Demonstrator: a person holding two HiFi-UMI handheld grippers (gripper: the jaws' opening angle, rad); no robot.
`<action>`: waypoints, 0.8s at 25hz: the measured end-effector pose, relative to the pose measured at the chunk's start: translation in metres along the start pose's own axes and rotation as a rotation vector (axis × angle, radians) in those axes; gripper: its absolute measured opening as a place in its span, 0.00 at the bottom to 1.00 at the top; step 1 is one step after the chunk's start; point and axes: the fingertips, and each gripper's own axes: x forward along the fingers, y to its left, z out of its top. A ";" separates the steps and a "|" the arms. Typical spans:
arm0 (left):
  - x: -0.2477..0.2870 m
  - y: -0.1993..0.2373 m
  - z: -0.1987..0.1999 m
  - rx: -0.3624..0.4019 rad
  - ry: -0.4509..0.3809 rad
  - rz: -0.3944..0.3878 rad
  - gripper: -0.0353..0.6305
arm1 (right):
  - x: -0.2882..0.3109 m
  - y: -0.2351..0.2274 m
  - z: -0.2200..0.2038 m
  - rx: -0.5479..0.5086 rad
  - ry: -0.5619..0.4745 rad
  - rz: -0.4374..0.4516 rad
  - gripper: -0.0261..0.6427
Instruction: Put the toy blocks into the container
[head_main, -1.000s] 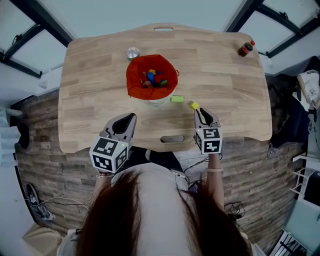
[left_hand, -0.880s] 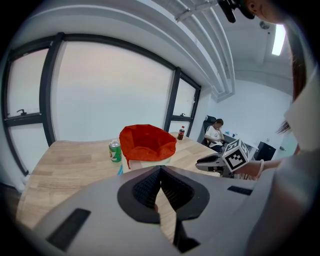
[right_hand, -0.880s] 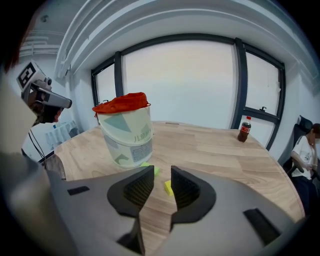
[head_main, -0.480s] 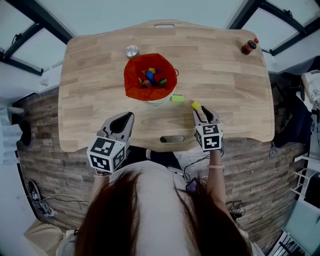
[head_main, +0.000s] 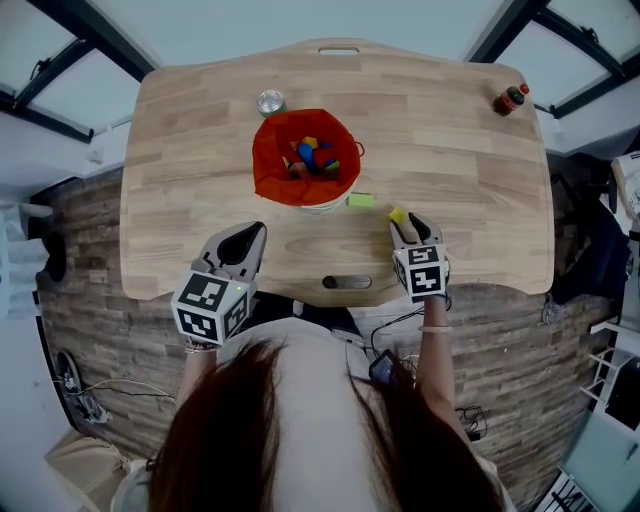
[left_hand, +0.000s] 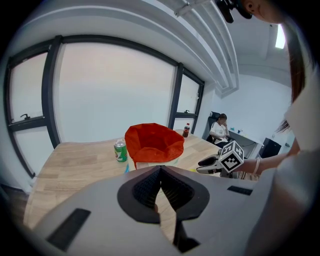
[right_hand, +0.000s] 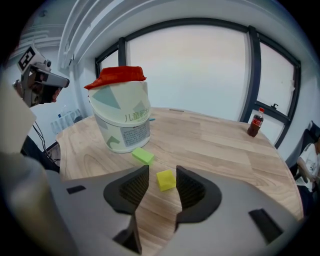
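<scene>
Yellow block (right_hand: 166, 180): small, rigid, likely light. Lies on the desk (right_hand: 225, 145) between the opening right fingers (right_hand: 136, 186), neither touching it. Grip its flat opposite sides. Left fingers (left_hand: 145, 187): clenched together, empty.

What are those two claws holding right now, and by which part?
Nothing. The right gripper has its jaws opening around the yellow block, not gripping it; the left gripper is shut, empty.

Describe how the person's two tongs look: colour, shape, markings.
The left tongs and right tongs are grey, with black ribbed pads and a white cube of black square markers. A bracelet circles the right wrist. The right jaws are opening, yellow block between them.
</scene>
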 end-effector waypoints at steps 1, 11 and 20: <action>0.000 0.001 0.000 0.000 0.001 0.002 0.07 | 0.002 -0.001 -0.001 0.000 0.005 0.002 0.28; 0.010 0.011 0.003 0.018 0.024 0.016 0.07 | 0.025 -0.003 -0.012 -0.016 0.069 0.038 0.31; 0.019 0.021 0.004 0.010 0.042 0.026 0.07 | 0.041 -0.005 -0.024 -0.043 0.134 0.081 0.31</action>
